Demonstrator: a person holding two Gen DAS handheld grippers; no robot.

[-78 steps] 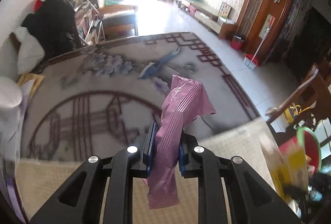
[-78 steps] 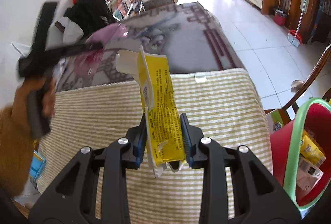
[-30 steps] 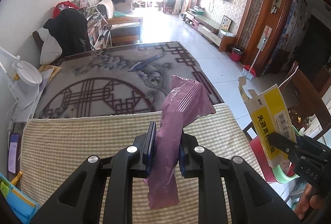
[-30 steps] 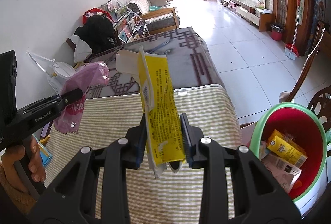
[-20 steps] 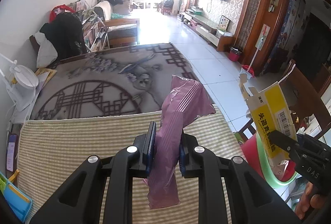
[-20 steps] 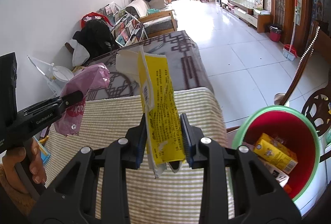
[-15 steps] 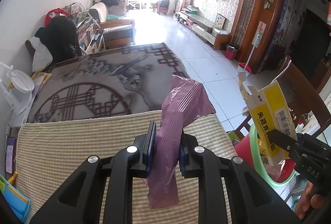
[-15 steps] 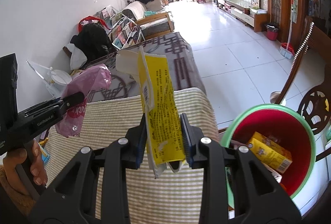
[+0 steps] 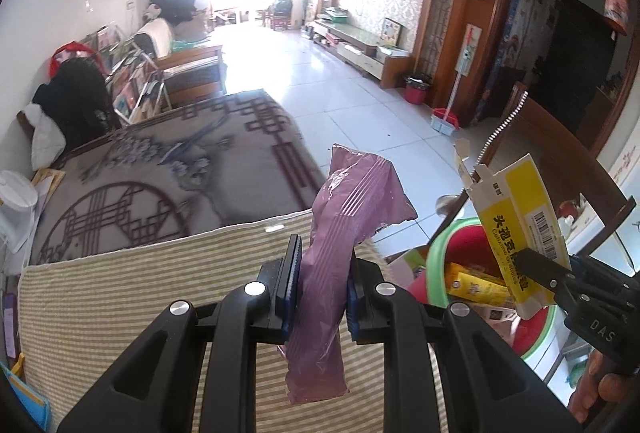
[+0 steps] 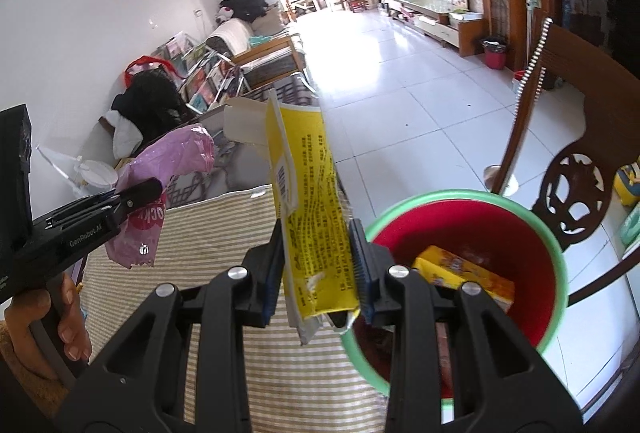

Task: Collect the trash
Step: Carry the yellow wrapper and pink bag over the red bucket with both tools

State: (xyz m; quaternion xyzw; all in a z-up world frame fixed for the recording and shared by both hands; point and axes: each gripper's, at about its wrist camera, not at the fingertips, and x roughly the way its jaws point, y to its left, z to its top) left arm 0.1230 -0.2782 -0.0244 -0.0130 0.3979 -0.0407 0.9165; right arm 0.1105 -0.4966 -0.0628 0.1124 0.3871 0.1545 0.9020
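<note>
My left gripper (image 9: 320, 273) is shut on a crumpled pink plastic wrapper (image 9: 348, 201) that sticks up between its pads, above the striped tablecloth (image 9: 120, 297). My right gripper (image 10: 318, 259) is shut on a flattened yellow carton (image 10: 308, 201), held upright at the table's right edge. A red bin with a green rim (image 10: 472, 233) stands just right of the table, with yellow cartons (image 10: 464, 273) inside. In the left wrist view the yellow carton (image 9: 520, 217) hangs over that bin (image 9: 464, 249). The right wrist view shows the left gripper (image 10: 154, 189) with the pink wrapper (image 10: 168, 169) at the left.
A grey patterned cloth (image 9: 160, 161) covers the table's far part. A dark wooden chair (image 10: 576, 185) stands behind the bin. A white lamp (image 9: 16, 201) and loose items lie at the table's left edge. A person's hand (image 10: 60, 317) holds the left gripper's handle. White tiled floor stretches beyond.
Both grippers have moved to the right across the table with their trash. The red bin has come closer in both views, and the yellow carton now hangs at its rim.
</note>
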